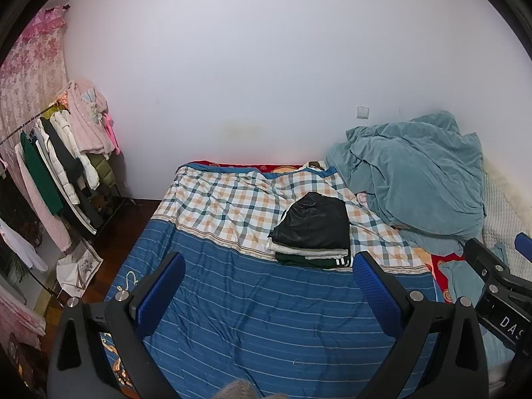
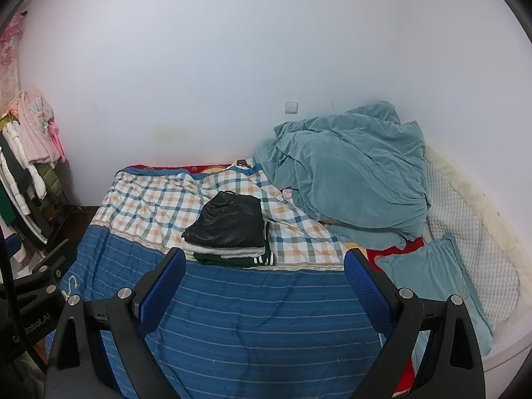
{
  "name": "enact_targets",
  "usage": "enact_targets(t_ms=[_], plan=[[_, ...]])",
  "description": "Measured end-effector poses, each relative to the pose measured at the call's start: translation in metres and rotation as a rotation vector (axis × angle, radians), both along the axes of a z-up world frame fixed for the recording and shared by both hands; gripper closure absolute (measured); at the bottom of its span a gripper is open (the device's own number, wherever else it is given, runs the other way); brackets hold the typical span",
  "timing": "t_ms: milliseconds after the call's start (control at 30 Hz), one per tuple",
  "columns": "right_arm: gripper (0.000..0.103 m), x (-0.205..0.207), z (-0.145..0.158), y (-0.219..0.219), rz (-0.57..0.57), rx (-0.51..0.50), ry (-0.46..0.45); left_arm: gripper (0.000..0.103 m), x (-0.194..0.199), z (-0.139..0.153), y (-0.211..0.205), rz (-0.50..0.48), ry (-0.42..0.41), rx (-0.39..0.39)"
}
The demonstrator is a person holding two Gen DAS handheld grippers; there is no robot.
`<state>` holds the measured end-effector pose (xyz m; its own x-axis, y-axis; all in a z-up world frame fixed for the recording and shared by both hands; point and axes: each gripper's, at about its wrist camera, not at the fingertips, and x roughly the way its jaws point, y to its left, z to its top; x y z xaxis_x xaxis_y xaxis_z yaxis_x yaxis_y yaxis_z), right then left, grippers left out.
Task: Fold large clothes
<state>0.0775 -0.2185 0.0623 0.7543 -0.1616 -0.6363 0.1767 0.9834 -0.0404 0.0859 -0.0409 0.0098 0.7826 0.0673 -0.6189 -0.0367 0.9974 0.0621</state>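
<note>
Hovering wide: left claw, right claw; folded stack ahead.

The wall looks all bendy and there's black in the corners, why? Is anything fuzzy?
Left wrist view: the fisheye lens curves the wall and leaves black corners; the folded pile looks sharp, light is soft and even. Right wrist view: same bending, the teal blanket is clear, with a faint reddish glow along the bed's far edge.
</note>
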Motion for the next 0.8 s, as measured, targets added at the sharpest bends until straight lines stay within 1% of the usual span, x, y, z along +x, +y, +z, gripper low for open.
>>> enact_targets(t_ms=[800], plan=[[0.006, 0.0042, -0.0001, 0.0016, 0.005, 0.005, 0.001, 0.000, 0.0058, 0.0060, 0.0031, -0.012, -0.009, -0.004]])
